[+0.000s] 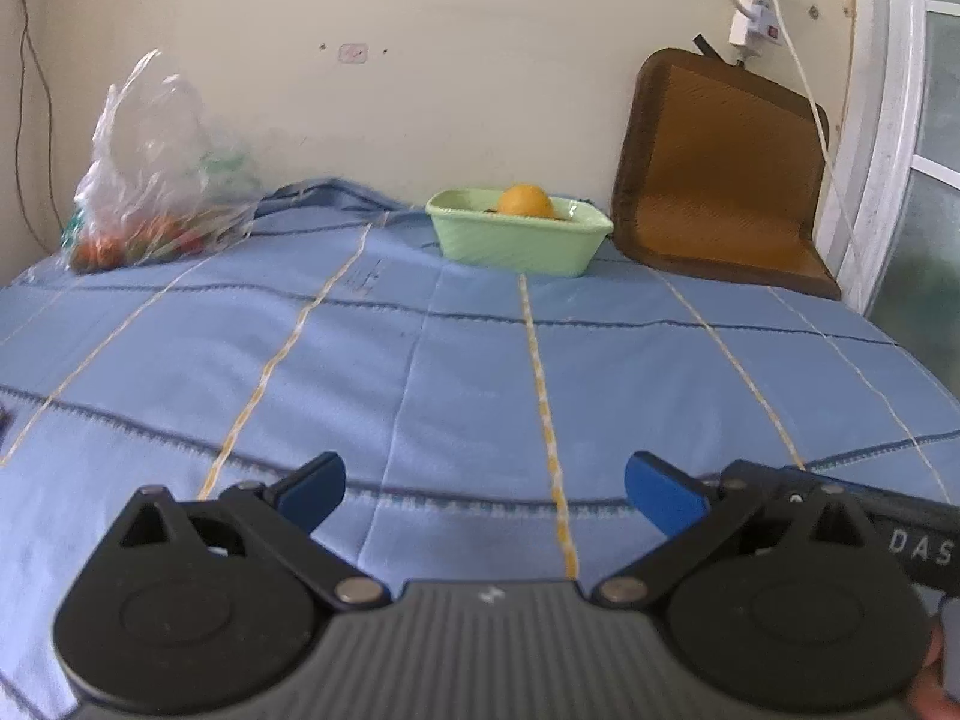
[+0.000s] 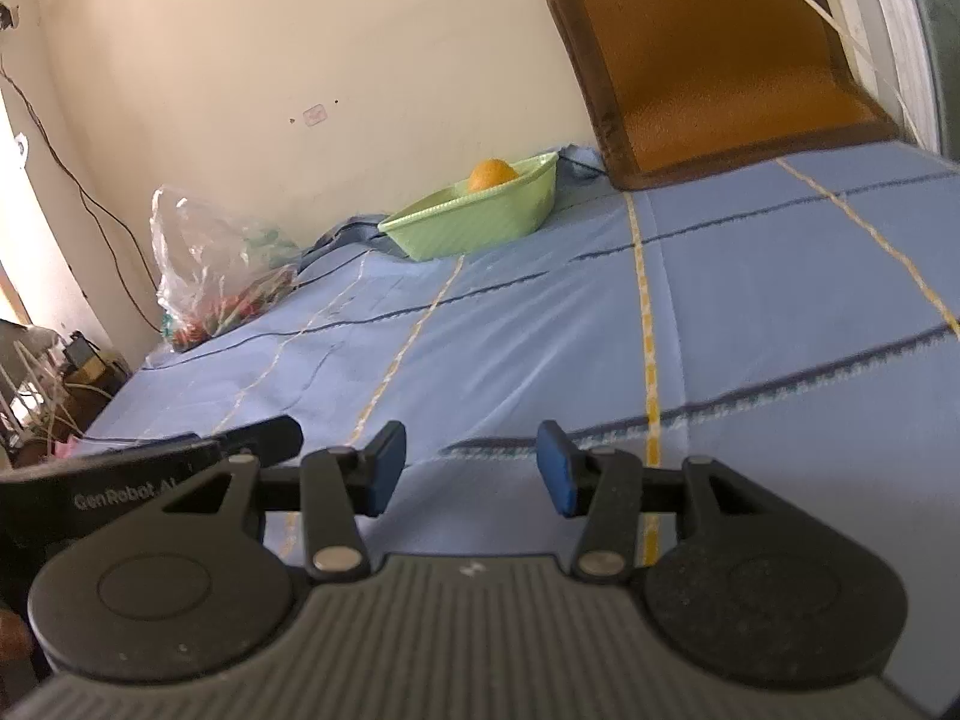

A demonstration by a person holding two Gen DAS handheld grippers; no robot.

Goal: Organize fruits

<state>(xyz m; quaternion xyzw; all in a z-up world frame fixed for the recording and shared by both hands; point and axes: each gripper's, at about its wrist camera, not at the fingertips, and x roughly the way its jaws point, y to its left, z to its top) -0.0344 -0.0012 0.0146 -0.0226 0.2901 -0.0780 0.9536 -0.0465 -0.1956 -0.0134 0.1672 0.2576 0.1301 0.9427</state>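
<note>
Judging handling first: plastic bag of red and green fruit, far left by the wall, looks light, crinkly and slippery; best taken at its gathered top. Green basket, stiff-walled, stands well apart at the back with one orange inside (firm, round, likely to roll). Blue checked cloth covers a bed-like surface; brown mat leans on the wall. Left gripper gapes wide, right gripper partly apart; both empty.

Left gripper hangs low over the bed, blue pads spread wide apart, nothing between them. Right gripper sits alongside, tilted, its pads partly apart and gripping nothing. Both point forward and slightly down.
</note>
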